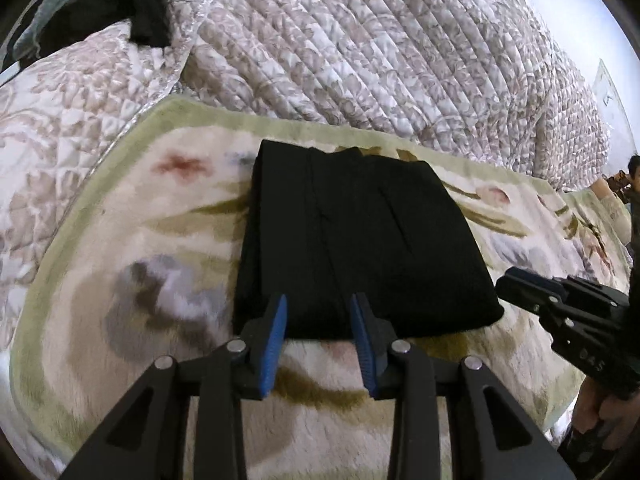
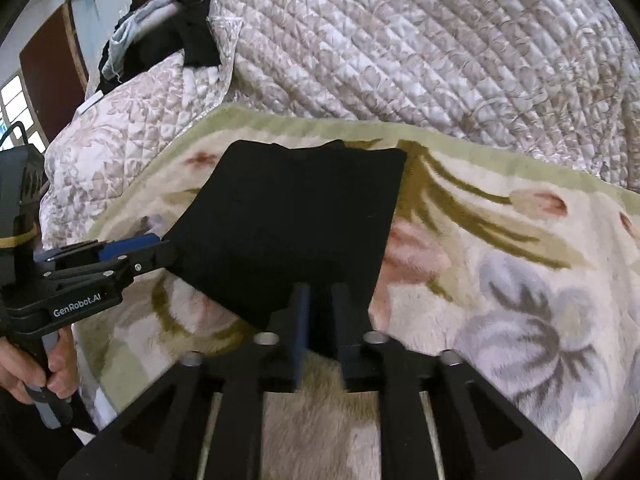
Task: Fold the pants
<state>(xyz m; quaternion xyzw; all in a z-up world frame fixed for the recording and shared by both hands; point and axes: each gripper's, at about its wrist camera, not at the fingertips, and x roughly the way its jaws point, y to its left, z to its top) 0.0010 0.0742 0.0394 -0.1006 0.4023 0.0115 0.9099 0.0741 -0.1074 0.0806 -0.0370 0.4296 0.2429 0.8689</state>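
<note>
The black pants (image 1: 356, 236) lie folded into a compact rectangle on a floral plush blanket (image 1: 152, 280); they also show in the right wrist view (image 2: 296, 224). My left gripper (image 1: 320, 308) is open, its blue-padded fingers at the near edge of the pants, holding nothing. It appears at the left in the right wrist view (image 2: 160, 246). My right gripper (image 2: 318, 296) is open by a narrow gap at the near corner of the pants, with no cloth between its fingers. It shows at the right of the left wrist view (image 1: 506, 284).
A quilted grey-and-white bedspread (image 1: 400, 48) rises behind the blanket. Dark clothes (image 2: 188, 24) are piled at the far left corner. A person (image 1: 634, 176) sits at the far right. A brown door (image 2: 52, 64) stands at the left.
</note>
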